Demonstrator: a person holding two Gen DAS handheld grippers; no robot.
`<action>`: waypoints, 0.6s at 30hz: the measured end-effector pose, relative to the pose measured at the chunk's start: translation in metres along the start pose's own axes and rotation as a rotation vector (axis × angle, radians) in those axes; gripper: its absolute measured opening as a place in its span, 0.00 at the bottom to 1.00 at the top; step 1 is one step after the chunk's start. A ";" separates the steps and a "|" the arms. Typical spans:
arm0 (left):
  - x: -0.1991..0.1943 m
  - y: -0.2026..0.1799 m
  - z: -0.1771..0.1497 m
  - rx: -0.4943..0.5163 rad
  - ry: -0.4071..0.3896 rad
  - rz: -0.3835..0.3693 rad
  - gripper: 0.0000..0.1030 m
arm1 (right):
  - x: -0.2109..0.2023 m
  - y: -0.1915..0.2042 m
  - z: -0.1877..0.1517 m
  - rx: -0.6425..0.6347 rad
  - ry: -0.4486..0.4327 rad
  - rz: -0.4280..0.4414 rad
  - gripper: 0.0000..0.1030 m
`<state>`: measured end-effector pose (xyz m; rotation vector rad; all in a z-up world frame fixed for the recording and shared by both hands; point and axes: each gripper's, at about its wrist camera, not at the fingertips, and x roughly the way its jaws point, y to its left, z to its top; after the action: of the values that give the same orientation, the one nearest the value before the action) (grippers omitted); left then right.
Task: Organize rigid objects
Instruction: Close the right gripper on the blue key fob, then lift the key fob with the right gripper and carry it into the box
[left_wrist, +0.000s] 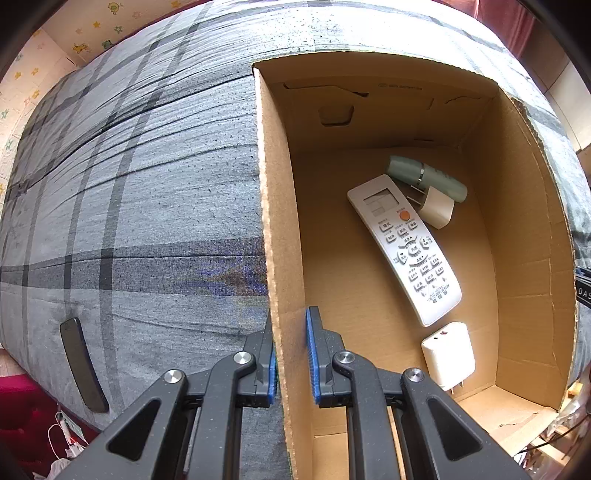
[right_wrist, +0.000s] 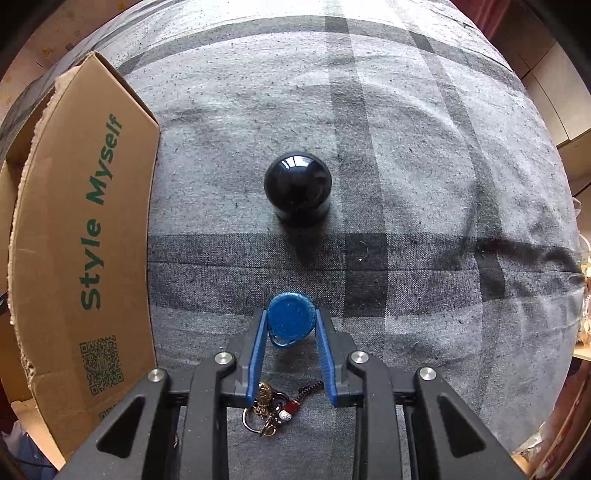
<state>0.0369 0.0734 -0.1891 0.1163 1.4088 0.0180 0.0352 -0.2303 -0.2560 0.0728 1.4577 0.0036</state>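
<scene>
Counting two chargers (left_wrist: 447, 355), one remote (left_wrist: 404, 248)

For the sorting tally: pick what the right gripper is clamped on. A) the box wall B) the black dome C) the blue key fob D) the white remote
C: the right gripper has its blue pads pressed on both sides of the blue key fob, its charms dangling below, while the black dome sits apart on the plaid cloth.

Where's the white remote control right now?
In the left wrist view, the white remote control lies inside the brown cardboard box, between a mint-green tube and a white charger plug.
</scene>
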 end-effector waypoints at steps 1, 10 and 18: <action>0.000 0.000 0.000 0.001 -0.001 -0.001 0.13 | -0.005 0.001 0.001 0.001 -0.007 0.005 0.26; 0.000 -0.001 -0.001 0.010 -0.004 -0.005 0.13 | -0.044 0.013 0.011 0.000 -0.066 0.011 0.26; -0.002 -0.002 -0.001 0.012 -0.005 -0.008 0.13 | -0.075 0.025 0.020 -0.038 -0.102 0.019 0.26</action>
<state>0.0352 0.0716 -0.1873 0.1203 1.4042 0.0029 0.0479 -0.2096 -0.1782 0.0548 1.3545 0.0429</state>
